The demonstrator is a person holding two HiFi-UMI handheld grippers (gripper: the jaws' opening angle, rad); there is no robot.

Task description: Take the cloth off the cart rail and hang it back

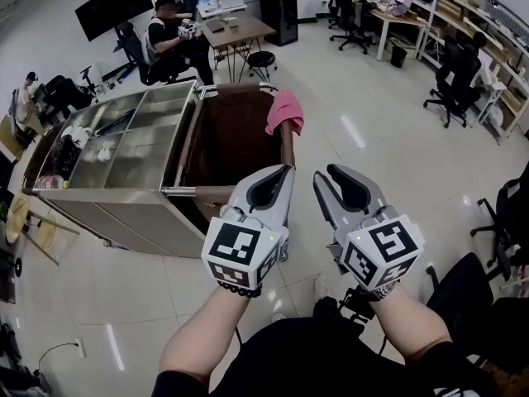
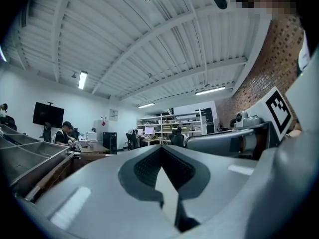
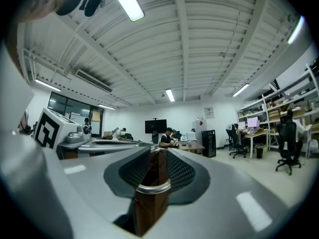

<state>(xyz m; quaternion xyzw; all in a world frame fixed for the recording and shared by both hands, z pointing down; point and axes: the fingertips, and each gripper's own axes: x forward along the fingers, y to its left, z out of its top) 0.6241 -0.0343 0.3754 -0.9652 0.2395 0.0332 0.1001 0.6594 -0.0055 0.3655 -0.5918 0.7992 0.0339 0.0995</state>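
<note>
A pink cloth hangs bunched over the far right corner of the cart's metal rail, which frames a brown bag. Both grippers are held side by side just short of the cart, pointing at it and below the cloth, and they touch nothing. My left gripper is shut and empty; its jaw tips meet in the left gripper view. My right gripper is open with nothing held. In the right gripper view a bit of rail and brown bag show through the gap between its jaws.
The steel cart top with its compartments lies to the left. A black stool and a desk with a seated person stand beyond the cart. Office chairs and desks line the right. White tiled floor lies right of the cart.
</note>
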